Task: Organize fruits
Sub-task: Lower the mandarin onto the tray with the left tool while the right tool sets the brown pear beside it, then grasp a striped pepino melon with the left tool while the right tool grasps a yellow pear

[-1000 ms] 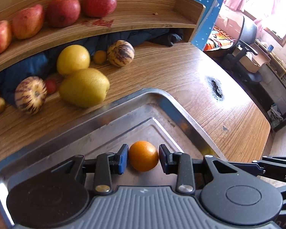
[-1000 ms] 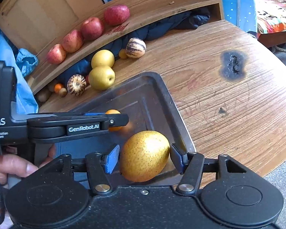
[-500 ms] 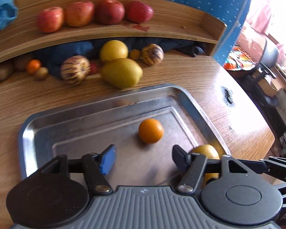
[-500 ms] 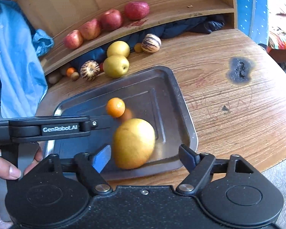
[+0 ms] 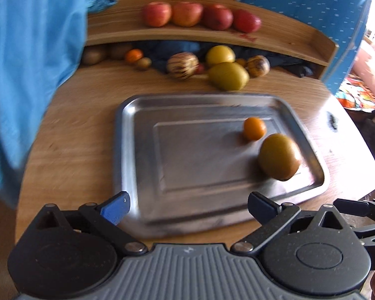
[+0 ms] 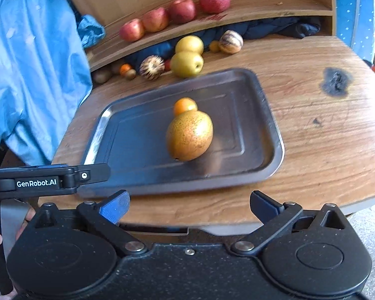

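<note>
Steel tray (image 6: 267, 115) flat on the round wooden table (image 6: 325, 135), rigid, raised rim, near edge just ahead of both tools. Not to be lifted; serves as the collecting place.

Russet pear (image 6: 189, 135) on the tray floor, right of centre in the left wrist view (image 5: 278, 156). Judged heaviest piece in the tray, firm, matte speckled skin, so fair friction; egg-shaped, so likely to roll on bare metal. Best taken across the widest belly, pads level, moderate squeeze (bruises if pinched hard).

Small orange (image 6: 185, 105) just behind the pear, touching or nearly so; cannot tell which. Light, round, waxy peel, slight give. Grip across the equator.

Remaining fruit well beyond the tray's far rim: two yellow pears (image 6: 187, 62), two striped melons (image 6: 152, 67), smaller pieces under the shelf (image 6: 262, 12), four red apples (image 6: 181, 10) on top of it. Apples judged hard and smooth, prone to slipping from narrow pads.

Left gripper (image 5: 187, 205): jaws spread wide, nothing between them, over the tray's near edge; pear ahead and to the right, clear of the pads.

Right gripper (image 6: 188, 206): jaws likewise spread wide and empty, at the near table edge short of the tray; pear straight ahead, apart from it. Left tool's side arm visible at far left.

Motion blur in both views; fine detail uncertain.
</note>
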Available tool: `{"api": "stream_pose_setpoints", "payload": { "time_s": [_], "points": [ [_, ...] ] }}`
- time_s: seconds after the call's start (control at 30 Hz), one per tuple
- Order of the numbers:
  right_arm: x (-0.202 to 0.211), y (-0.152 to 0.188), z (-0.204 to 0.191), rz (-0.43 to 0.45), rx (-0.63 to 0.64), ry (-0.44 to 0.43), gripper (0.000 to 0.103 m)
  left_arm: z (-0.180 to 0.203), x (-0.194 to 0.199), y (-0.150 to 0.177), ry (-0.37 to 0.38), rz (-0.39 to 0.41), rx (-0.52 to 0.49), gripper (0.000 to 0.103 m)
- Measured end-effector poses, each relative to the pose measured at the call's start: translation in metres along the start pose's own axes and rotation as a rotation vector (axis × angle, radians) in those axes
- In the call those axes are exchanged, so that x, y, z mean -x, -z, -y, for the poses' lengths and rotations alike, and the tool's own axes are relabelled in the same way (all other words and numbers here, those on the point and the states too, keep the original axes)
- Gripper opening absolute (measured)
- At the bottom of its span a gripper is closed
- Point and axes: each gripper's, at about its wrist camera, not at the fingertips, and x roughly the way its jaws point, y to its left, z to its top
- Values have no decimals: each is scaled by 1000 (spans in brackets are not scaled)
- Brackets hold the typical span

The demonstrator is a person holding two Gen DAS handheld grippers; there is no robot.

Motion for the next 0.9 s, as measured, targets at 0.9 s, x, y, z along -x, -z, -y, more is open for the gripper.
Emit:
{"api": "stream_pose_setpoints", "payload": {
  "time_s": [0.9],
  "points": [
    [-32,-78,-20,123,4,15,102,-43,-27,-86,-51,-4,39,102]
  ]
}}
